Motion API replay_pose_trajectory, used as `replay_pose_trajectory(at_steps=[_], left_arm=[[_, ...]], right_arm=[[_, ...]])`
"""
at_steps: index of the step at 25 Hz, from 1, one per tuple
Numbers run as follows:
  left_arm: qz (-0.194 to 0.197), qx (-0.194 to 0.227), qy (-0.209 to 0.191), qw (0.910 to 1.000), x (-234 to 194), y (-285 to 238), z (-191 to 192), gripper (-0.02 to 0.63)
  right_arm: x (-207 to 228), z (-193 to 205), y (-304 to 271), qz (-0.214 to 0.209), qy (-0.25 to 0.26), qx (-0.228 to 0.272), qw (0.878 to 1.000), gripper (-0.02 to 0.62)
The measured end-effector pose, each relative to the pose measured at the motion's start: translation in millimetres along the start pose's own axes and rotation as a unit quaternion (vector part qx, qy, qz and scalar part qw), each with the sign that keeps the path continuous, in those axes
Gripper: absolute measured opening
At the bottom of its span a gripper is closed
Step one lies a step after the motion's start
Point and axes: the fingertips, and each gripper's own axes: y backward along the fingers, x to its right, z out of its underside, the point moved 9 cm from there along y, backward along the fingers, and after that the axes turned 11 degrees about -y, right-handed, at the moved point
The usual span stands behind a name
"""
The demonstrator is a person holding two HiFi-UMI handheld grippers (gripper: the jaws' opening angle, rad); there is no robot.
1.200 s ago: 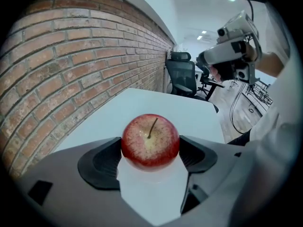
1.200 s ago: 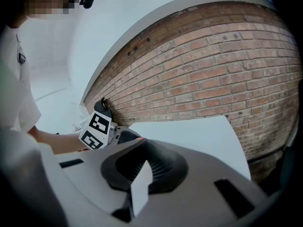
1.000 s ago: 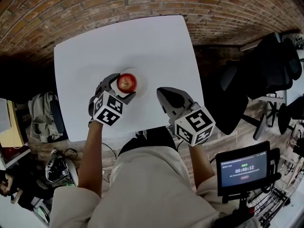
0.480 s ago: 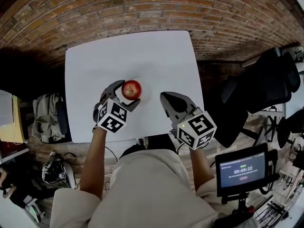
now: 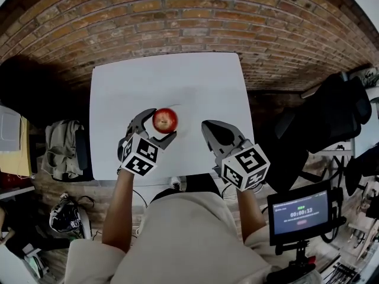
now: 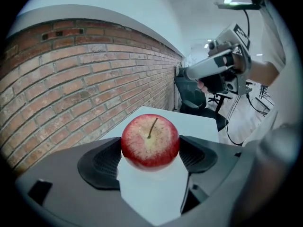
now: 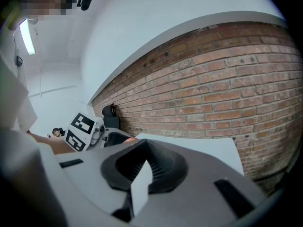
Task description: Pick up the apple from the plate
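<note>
While the left gripper clamps the apple between its jaws over the near half of the table, right gripper beside it closed on nothing, bare tabletop beyond to the far edge, same grip as a second ago, table smaller in view.

white table | brick wall | black office chair | lit screen
</note>
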Motion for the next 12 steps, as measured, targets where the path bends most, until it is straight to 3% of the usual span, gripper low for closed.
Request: replay_pose_trajectory(at_steps=[12], left_arm=[[-0.034,0.027,0.006,0.999,20.4,56.3,-12.7,0.385]], right_arm=[[-42.8,-13.7,22.9,-0.017,0.027,0.016,0.999,0.0]])
